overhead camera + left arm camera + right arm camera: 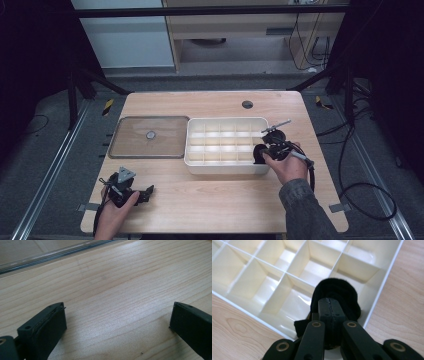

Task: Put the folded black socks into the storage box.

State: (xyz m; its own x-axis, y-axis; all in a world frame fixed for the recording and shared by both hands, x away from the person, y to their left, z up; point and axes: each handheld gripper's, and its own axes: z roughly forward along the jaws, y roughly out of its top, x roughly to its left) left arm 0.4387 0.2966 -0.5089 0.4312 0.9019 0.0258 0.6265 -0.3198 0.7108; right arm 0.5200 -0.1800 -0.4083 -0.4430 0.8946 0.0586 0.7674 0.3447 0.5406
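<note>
A white compartment box (196, 161) stands mid-table, its cells bare in the high view. My right gripper (263, 151) is shut on a rolled black cloth (259, 153) over the box's near right corner. In the right gripper view the black cloth (334, 293) bulges around the closed jaws above the corner cell of the box (257, 287). My left gripper (148, 191) rests low near the table's front left edge, open. In the left gripper view its two fingers (45, 326) stand wide apart over bare wood with nothing between them.
A clear flat lid (150, 136) with a round knob lies left of the box. A round cable hole (247, 104) sits at the table's back. Cables trail off the right side. Metal rails run along both sides of the table.
</note>
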